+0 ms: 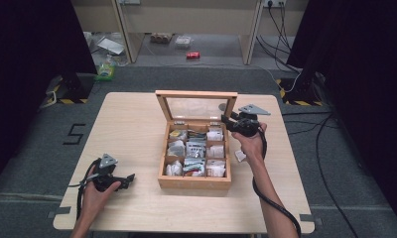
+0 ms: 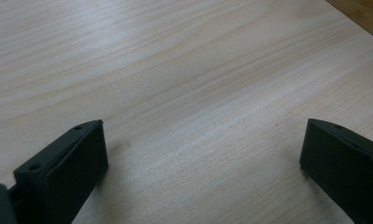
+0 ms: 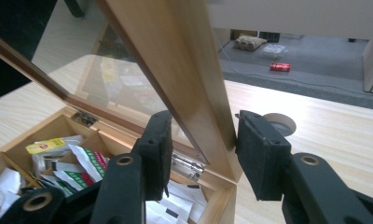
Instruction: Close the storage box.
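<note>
A wooden tea box (image 1: 194, 184) stands mid-table with its glass-paned lid (image 1: 196, 94) raised upright. Several sachets (image 1: 195, 148) fill its compartments. My right gripper (image 1: 227, 122) is at the lid's right end. In the right gripper view its jaws (image 3: 203, 140) straddle the lid's wooden side frame (image 3: 189, 70) just above the hinge (image 3: 187, 165); they stand open, with a thin gap at the left pad. Sachets (image 3: 77, 158) lie below. My left gripper (image 1: 129, 179) rests low on the table at the front left, well apart from the box. Its jaws (image 2: 203, 140) are open over bare wood.
A round cable hole (image 3: 279, 123) sits in the tabletop (image 1: 132, 124) behind the box's right corner. A small white piece (image 1: 240, 155) lies right of the box by the right hand. Beyond the table, a red can (image 1: 193, 55) and other clutter lie on the floor.
</note>
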{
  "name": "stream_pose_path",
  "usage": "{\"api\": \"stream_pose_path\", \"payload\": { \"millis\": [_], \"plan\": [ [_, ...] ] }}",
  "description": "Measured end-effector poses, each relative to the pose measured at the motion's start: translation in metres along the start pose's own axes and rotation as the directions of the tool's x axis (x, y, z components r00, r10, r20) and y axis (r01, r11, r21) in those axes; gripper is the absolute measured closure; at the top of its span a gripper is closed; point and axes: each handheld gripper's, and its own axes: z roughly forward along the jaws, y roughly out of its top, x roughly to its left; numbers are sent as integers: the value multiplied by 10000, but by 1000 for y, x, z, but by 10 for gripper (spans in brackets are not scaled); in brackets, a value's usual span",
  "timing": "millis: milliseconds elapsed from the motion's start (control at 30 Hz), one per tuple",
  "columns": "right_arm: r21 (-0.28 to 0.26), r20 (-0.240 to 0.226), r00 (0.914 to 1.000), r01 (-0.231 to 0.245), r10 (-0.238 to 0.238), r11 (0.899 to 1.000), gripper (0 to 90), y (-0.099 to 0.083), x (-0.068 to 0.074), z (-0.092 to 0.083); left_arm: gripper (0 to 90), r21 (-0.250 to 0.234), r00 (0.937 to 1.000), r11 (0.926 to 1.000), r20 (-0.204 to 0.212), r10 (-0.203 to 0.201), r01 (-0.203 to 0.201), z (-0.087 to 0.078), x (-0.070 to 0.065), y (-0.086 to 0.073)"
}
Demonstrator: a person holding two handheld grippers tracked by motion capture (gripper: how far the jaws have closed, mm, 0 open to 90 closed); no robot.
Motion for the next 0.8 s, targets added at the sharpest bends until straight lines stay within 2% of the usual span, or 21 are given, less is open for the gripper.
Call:
{"api": "stream_pose_path", "payload": {
  "millis": [367, 667, 800],
  "plan": [
    [124, -124, 9999, 70, -69, 9999, 556, -9, 4, -8, 1, 6, 10000, 10000, -9, 15, -15, 0, 0, 0],
    [535, -210, 9991, 386, -375, 9978, 517, -19, 9, -13, 1, -9, 10000, 10000, -10, -1, 1, 0, 0, 0],
    [514, -323, 9983, 507, -491, 9974, 513, -24, 9, -14, 1, -7, 10000, 10000, -8, -5, 5, 0, 0, 0]
  ]
}}
